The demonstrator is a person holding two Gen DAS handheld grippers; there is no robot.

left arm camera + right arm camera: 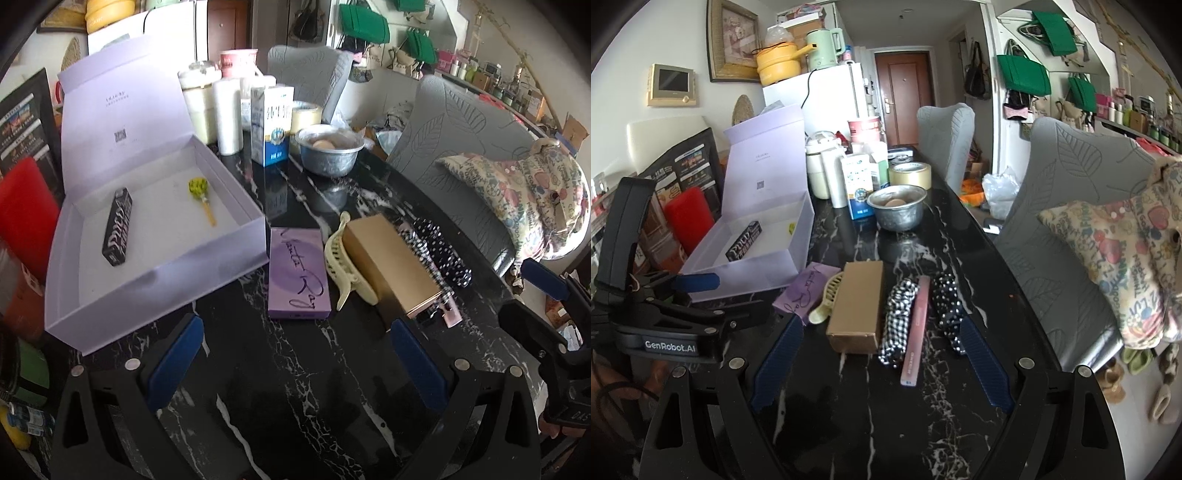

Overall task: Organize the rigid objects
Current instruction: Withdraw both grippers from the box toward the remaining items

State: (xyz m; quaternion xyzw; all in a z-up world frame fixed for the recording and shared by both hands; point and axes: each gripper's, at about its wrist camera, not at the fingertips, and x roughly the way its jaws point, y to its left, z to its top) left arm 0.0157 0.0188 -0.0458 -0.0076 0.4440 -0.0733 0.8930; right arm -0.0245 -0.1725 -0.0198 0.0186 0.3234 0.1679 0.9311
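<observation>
L gripper & R gripper wide, empty; pink stick mostly hidden behind tan box.

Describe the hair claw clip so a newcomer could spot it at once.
Find the open lilac gift box on the black marble table. Just past its near corner lie a flat purple case and a tan cardboard box. The cream hair claw clip sits between them, the only curved, toothed piece there.

black grippers, blue fingers, silver screws
</observation>
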